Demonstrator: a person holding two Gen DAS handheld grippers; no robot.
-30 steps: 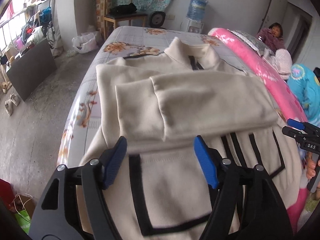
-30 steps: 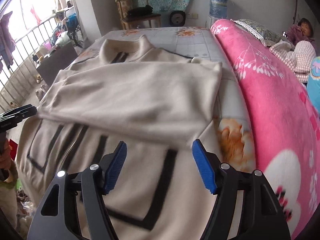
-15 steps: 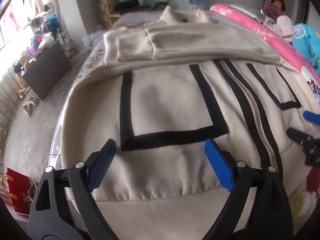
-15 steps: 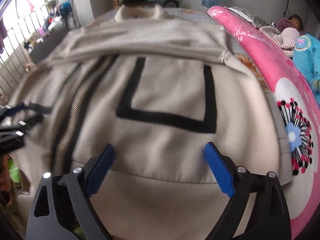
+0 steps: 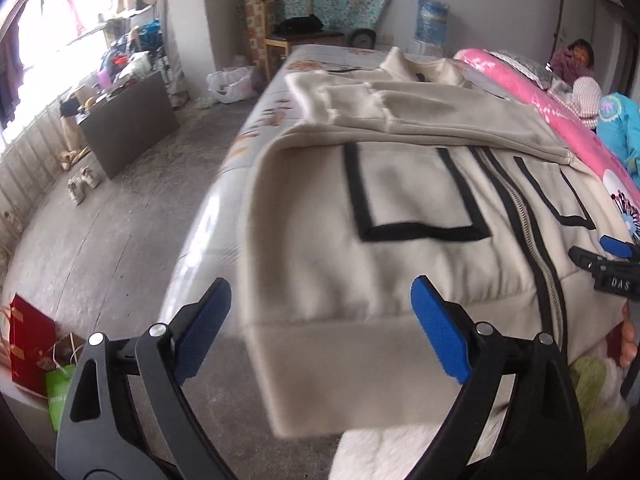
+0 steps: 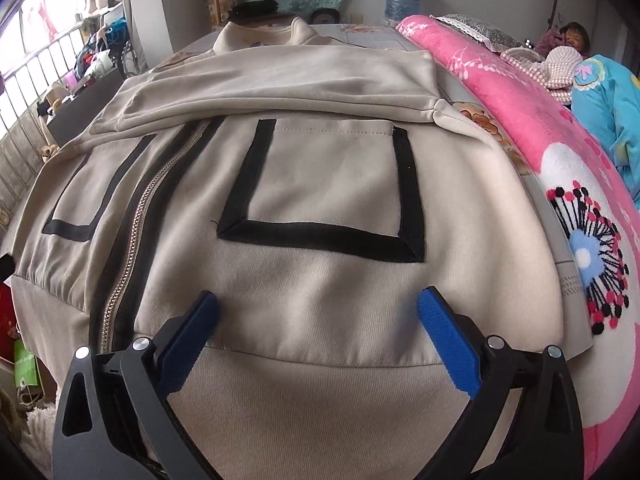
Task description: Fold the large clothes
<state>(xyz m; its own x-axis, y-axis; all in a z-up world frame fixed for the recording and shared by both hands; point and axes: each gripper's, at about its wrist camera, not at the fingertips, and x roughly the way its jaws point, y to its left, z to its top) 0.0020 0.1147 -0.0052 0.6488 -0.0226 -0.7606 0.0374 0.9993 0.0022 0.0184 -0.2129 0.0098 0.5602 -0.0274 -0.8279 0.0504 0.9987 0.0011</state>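
Observation:
A cream zip jacket (image 5: pixel 400 208) with black pocket trim lies face up on the bed, both sleeves (image 5: pixel 420 116) folded across its chest. Its ribbed hem (image 5: pixel 340 360) hangs over the bed's near edge. My left gripper (image 5: pixel 320 292) is open just above the hem's left corner, the fingers apart from the cloth. My right gripper (image 6: pixel 319 300) is open over the jacket (image 6: pixel 328 176) at the hem (image 6: pixel 320 392) below the right pocket, holding nothing. In the left wrist view the right gripper (image 5: pixel 600 250) shows at the right edge.
A thick pink blanket (image 6: pixel 520 120) runs along the bed's right side, with a person (image 5: pixel 580 52) lying at the far right. Bare floor (image 5: pixel 120 240) lies left of the bed, with a red bag (image 5: pixel 28 344) close by and a dark board (image 5: pixel 128 120) further off.
Both grippers drew back from the folded sleeves to the hem and their jaws widened. The left one then shifted left to the hem's corner; the right one has stayed put lately.

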